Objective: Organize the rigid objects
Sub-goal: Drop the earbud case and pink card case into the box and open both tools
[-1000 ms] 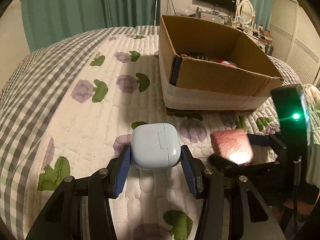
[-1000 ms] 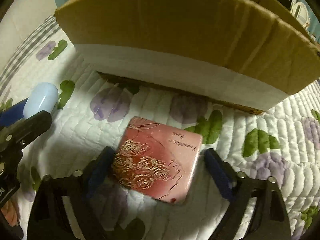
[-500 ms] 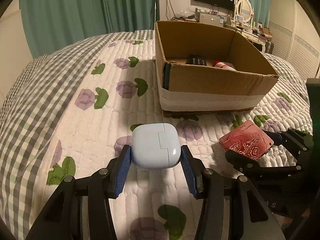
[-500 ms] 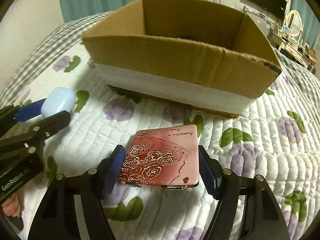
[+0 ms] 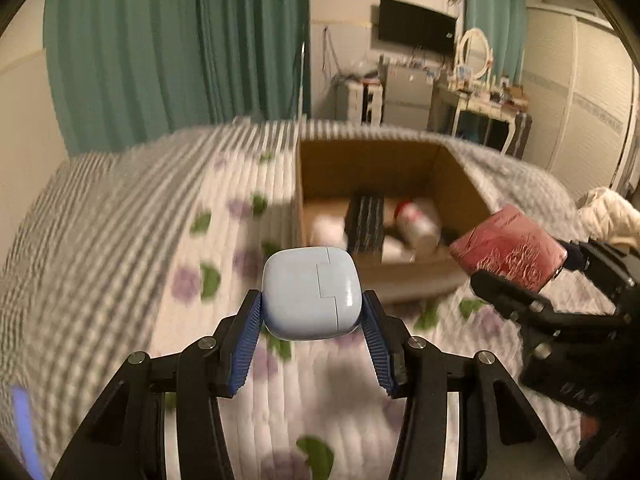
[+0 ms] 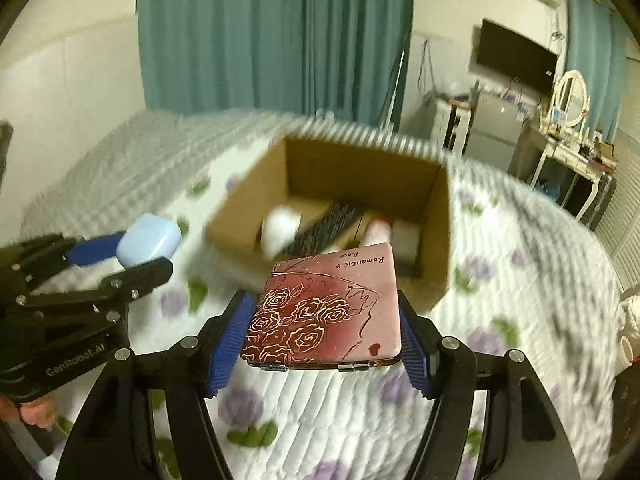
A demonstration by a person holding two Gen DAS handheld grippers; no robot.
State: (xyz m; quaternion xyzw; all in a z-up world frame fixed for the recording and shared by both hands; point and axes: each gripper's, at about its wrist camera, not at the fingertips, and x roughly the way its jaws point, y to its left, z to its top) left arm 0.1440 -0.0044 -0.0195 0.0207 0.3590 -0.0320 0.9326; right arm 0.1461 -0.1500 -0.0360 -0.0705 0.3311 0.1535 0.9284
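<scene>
Two claws, each w/ one item, both lifted above the bed and aimed at the cardboard box (image 5: 384, 216).

Left wrist view: left claw (image 5: 312, 320) is clamped on the pale blue case (image 5: 310, 292), pads pressed on both its sides, case held clear of the quilt (image 5: 120, 260). Box sits ahead and a bit right, open top, some stuff already inside: a dark ridged item (image 5: 366, 224), a white bottle w/ red band (image 5: 416, 222), something white at left, too blurred to name. Right claw (image 5: 532, 272) shows at the right edge w/ the red tin (image 5: 506, 246), near the box's near-right corner.

Right wrist view: right claw (image 6: 326, 336) is clamped on the red tin (image 6: 328, 308), rose pattern up, held roughly flat, hinges toward the camera. Box (image 6: 360, 184) is straight ahead, tin's far edge overlaps the near wall in the pic. Left claw (image 6: 132, 256) w/ the blue case (image 6: 148, 240) is off to the left, short of the box.

Step, as I read it: carry phase, both items en route to the box; nothing released yet. Next probably needs each claw brought over the rim, lowered past the wall, then opened. Watch that the tin clears the near wall, and that the two claws don't bump in the opening; one at a time looks safer.
</scene>
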